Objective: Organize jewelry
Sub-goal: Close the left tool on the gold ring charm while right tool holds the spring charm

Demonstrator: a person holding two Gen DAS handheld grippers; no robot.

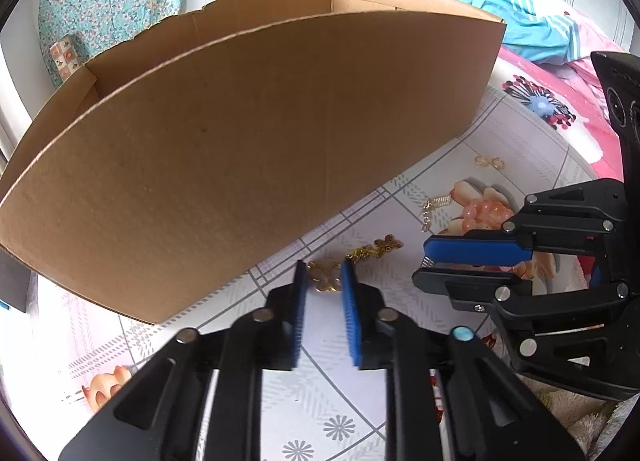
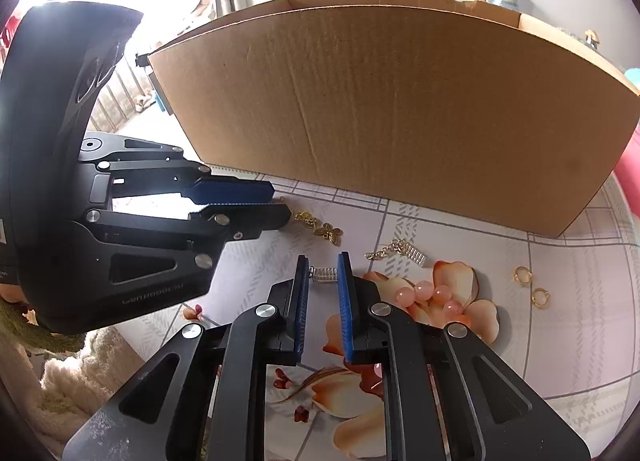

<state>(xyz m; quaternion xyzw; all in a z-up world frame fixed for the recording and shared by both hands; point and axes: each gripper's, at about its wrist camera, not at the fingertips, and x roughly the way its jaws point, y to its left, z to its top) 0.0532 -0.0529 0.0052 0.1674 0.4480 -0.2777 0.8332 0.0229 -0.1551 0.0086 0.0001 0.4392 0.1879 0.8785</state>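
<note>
Both narrowly gapped, the left gripper [image 1: 324, 275] pinching the gold chain [image 1: 352, 261] and the right gripper [image 2: 323, 271] the silver clasp [image 2: 325, 273] should lift slowly (links snag) toward the cardboard box [image 1: 248, 149].

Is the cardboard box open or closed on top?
Open: the box has no lid or flaps over it; its inner back wall shows above the front rim. Contents are hidden.

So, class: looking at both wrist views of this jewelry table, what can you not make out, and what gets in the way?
- Inside of the cardboard box: both views, its near wall hides it.
- Full length of the gold chain: left wrist view, left tongs cover part.
- What the silver piece in the right tongs is: right wrist view, too small.
- Number of pink beads: right wrist view, right tongs cover some.
</note>
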